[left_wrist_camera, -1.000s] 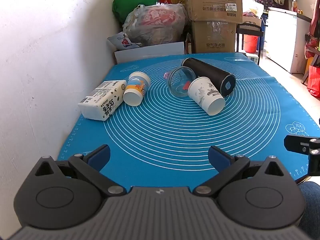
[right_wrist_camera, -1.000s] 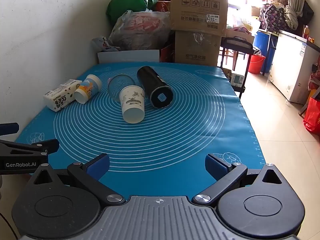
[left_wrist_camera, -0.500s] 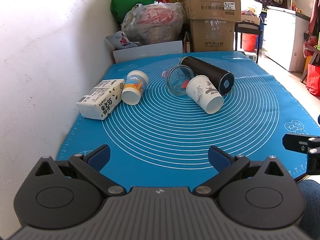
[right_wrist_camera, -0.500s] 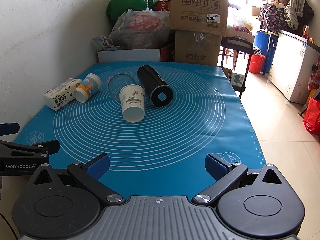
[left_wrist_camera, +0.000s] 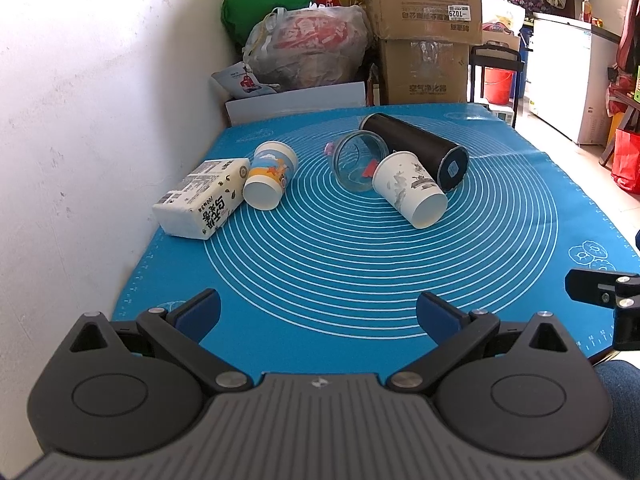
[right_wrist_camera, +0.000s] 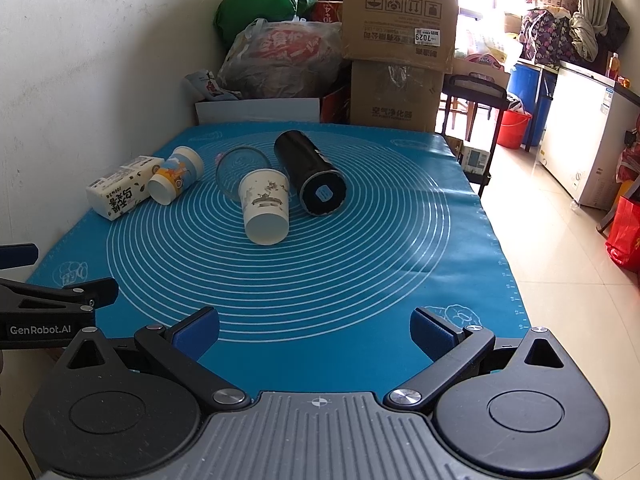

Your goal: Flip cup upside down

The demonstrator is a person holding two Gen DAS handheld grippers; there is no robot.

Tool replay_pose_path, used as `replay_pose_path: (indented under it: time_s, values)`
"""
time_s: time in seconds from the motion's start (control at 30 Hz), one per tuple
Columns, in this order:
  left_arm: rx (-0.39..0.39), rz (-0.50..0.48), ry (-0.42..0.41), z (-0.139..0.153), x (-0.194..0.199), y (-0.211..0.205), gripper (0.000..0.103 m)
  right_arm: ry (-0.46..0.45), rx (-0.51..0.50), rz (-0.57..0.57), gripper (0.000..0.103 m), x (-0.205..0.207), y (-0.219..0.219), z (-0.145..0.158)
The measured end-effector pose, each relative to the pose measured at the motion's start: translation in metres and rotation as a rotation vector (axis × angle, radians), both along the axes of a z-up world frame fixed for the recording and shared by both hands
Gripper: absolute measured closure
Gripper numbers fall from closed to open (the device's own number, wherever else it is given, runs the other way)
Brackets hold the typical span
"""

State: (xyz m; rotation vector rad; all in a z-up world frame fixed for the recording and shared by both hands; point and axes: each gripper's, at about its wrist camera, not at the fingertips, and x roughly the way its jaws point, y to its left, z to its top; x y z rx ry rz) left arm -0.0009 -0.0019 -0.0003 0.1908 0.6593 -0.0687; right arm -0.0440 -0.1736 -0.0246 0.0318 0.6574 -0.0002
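Observation:
A white paper cup point(left_wrist_camera: 410, 188) point(right_wrist_camera: 265, 206) lies on its side near the middle of the blue mat point(left_wrist_camera: 360, 272), base toward me. A clear glass cup point(left_wrist_camera: 356, 164) point(right_wrist_camera: 236, 168) lies on its side just behind it. A small cartoon-printed cup point(left_wrist_camera: 270, 178) point(right_wrist_camera: 174, 176) lies on its side to the left. My left gripper point(left_wrist_camera: 318, 314) is open and empty over the mat's near edge. My right gripper point(right_wrist_camera: 314, 330) is open and empty, also at the near edge, well short of the cups.
A black cylindrical flask point(left_wrist_camera: 416, 150) point(right_wrist_camera: 314, 176) lies beside the paper cup. A white carton point(left_wrist_camera: 202, 204) point(right_wrist_camera: 120, 192) lies at the left by the wall point(left_wrist_camera: 100, 120). Boxes and bags point(left_wrist_camera: 424, 28) are stacked behind the table. The floor drops off at the right point(right_wrist_camera: 560, 260).
The left gripper's view has shifted slightly, the objects sitting a little lower and nearer. The right gripper has barely moved. Nothing on the mat has moved.

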Motion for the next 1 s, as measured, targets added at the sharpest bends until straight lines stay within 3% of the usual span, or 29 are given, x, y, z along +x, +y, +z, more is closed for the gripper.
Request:
replay_pose_path:
  time_s: [1.0]
  values:
    - [-0.006,0.005,-0.003,-0.0030,0.0005,0.0020,0.001,0.001,0.000,0.002,0.000,-0.0001,0.0004,0.0009]
